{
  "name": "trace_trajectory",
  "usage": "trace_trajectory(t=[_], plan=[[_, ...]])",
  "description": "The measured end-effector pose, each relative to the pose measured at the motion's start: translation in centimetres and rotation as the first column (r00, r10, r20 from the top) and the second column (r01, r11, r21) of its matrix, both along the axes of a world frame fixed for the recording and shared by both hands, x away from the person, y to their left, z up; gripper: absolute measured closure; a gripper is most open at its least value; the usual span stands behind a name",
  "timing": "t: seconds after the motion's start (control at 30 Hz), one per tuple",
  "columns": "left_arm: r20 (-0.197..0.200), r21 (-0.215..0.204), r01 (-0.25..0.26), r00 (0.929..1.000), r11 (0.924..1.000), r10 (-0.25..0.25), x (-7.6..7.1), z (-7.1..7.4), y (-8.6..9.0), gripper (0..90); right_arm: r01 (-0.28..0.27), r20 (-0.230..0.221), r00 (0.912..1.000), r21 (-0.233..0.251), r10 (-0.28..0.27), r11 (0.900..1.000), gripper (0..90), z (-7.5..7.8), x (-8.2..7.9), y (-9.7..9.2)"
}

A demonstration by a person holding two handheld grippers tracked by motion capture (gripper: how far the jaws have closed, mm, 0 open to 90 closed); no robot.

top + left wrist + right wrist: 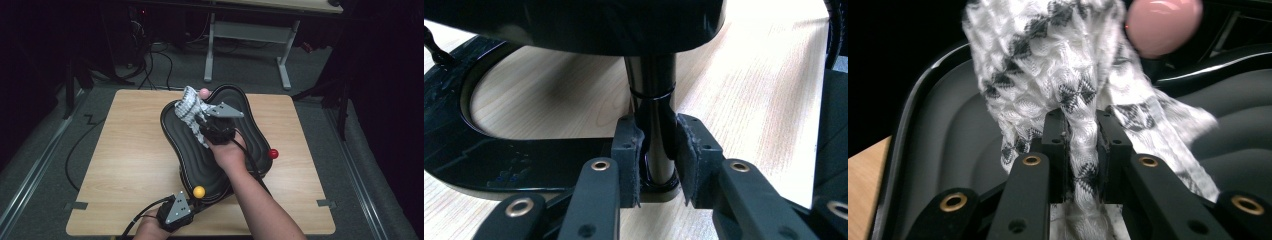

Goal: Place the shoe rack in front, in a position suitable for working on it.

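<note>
**Cloth wiping the tray's far end, stand held by its post**

The right gripper [202,122] is clamped on a bunched white cloth with a black diamond pattern [189,107]; in the right gripper view the fabric [1068,85] is pinched between the pads and billows up beyond them. The cloth lies on the far end of the black wavy-rimmed tray [182,142], just beside the pink ball [204,92] on the rim. The tray's long axis runs from the person's near side toward the far edge of the wooden table [125,165], so the unwiped surface appears to lie back toward the person, along that axis.

The left gripper [186,204] sits at the near table edge by the yellow ball [199,191]. Its jaws are closed on the stand's black upright post [653,105], steadying it. The right hand is the one nearer the cloth.
</note>
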State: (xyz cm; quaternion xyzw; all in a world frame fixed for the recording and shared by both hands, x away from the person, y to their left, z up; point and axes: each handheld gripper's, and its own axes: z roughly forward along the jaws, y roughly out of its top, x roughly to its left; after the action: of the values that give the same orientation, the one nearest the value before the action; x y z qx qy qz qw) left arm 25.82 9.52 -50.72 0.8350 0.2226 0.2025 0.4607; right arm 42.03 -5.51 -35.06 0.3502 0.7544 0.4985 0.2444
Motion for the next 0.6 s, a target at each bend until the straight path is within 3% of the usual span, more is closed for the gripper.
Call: trace_trajectory(t=[0.13, 0.33, 0.43, 0.6], plan=[[0.001, -0.001, -0.001, 1.0, 1.0, 0.001, 0.0, 0.0, 0.0, 71.6, -0.077, -0.003, 0.997, 0.004, 0.077, 0.997, 78.5, -0.4, -1.5, 1.6], [0.002, -0.001, -0.001, 1.0, 1.0, 0.001, 0.0, 0.0, 0.0, 71.7, -0.188, 0.004, 0.9821, -0.028, 0.188, 0.9817, 78.2, -0.8, -3.7, 4.1], [0.001, 0.0, 0.0, 1.0, 1.0, 0.0, 0.0, 0.0, 0.0, 71.6, -0.187, 0.007, 0.9823, -0.037, 0.187, 0.9817, 78.2, -0.8, -3.5, 3.9], [0.002, -0.003, 0.0, 1.0, 1.0, 0.0, 0.0, 0.0, 0.0, 71.6, -0.12, -0.003, 0.9928, -0.028, 0.12, 0.9924, 78.3, -0.6, -2.2, 1.7]])
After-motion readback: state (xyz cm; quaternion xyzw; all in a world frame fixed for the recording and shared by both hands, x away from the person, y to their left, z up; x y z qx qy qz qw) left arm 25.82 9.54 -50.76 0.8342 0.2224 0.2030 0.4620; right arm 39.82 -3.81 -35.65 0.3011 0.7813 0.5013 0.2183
